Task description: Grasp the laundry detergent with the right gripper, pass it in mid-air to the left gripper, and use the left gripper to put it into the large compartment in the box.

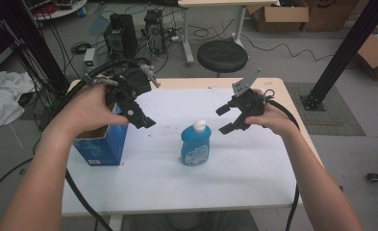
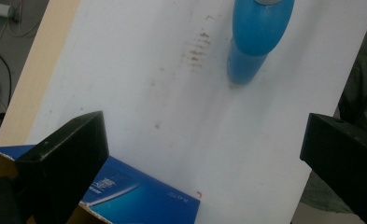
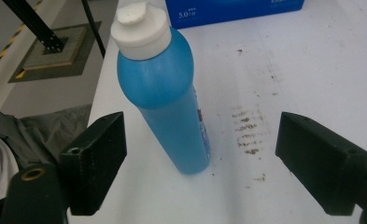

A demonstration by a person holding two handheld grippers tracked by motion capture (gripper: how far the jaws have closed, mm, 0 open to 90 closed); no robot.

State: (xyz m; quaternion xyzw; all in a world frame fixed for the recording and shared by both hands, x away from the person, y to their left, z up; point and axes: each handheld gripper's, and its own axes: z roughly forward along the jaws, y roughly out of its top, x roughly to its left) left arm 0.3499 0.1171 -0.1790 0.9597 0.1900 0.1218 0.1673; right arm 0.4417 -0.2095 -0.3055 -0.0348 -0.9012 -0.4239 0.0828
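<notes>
Blue plastic bottle with a white flip cap (image 1: pixel 195 143) stands upright near the middle of the white-topped table (image 1: pixel 254 163), its long axis vertical, apart from everything else. My right gripper (image 1: pixel 227 119) hangs just to the bottle's right, at about cap height, jaws spread wide with nothing between them; no pad touches the bottle. Along that gripper's own view the bottle (image 3: pixel 166 88) rises ahead between the two black jaws, nearer the left one, with a clear gap on either side. So the bottle lies forward and slightly low of the right gripper, and I judge the approach as a straight close-in on the body below the shoulder, jaws straddling it across its width. My left gripper (image 1: pixel 139 115) is also open and empty, held over the open blue cardboard box (image 1: pixel 101 144) at the table's left edge; from its view the bottle (image 2: pixel 258 35) sits well off, past bare table. The right is the nearer of the two. Faint brown smudges (image 3: pixel 247 128) mark the table beside the bottle's base.
</notes>
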